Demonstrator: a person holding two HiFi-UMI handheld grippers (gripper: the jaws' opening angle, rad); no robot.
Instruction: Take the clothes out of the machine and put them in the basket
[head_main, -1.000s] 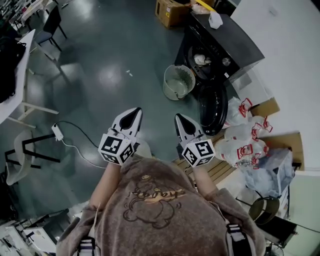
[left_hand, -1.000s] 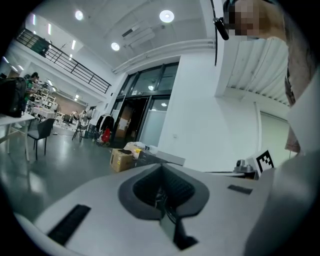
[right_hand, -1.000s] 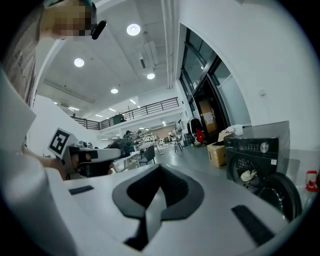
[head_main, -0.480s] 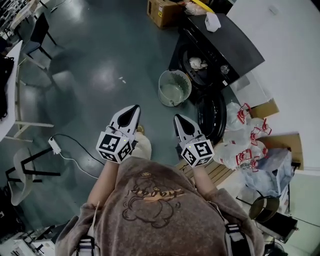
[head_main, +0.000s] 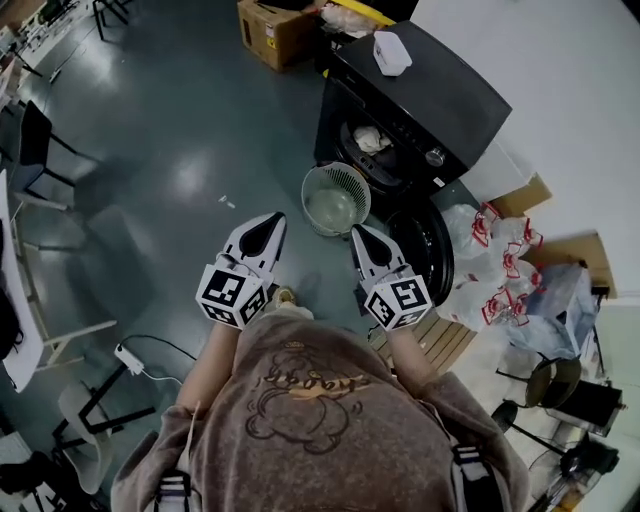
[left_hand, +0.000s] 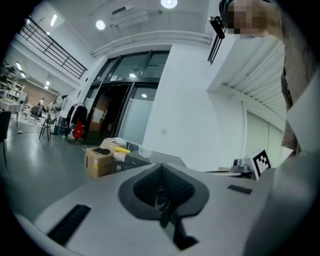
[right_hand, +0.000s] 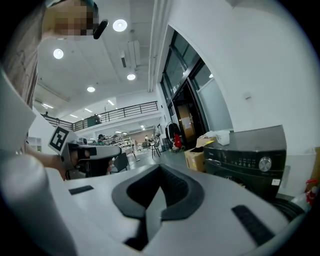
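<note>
A black washing machine (head_main: 425, 95) stands at the upper right with its round door (head_main: 425, 248) swung open toward me. Pale clothes (head_main: 371, 139) lie inside the drum. A light mesh basket (head_main: 335, 197) sits on the floor just in front of the opening. My left gripper (head_main: 264, 228) and right gripper (head_main: 361, 240) are held side by side at chest height, both shut and empty, short of the basket. The right gripper view shows the machine's front panel (right_hand: 247, 157) to the right of its closed jaws (right_hand: 159, 197). The left gripper (left_hand: 162, 202) also shows closed jaws.
A white container (head_main: 391, 52) rests on the machine's top. A cardboard box (head_main: 272, 30) stands beyond it. White bags with red handles (head_main: 495, 270) and a wooden pallet (head_main: 432, 345) lie at the right. Chairs (head_main: 38, 150) and a power strip (head_main: 129, 357) are at the left.
The person has walked toward the machine, so the machine and basket sit closer and more central. Both grippers kept their places before the chest and stayed shut.
</note>
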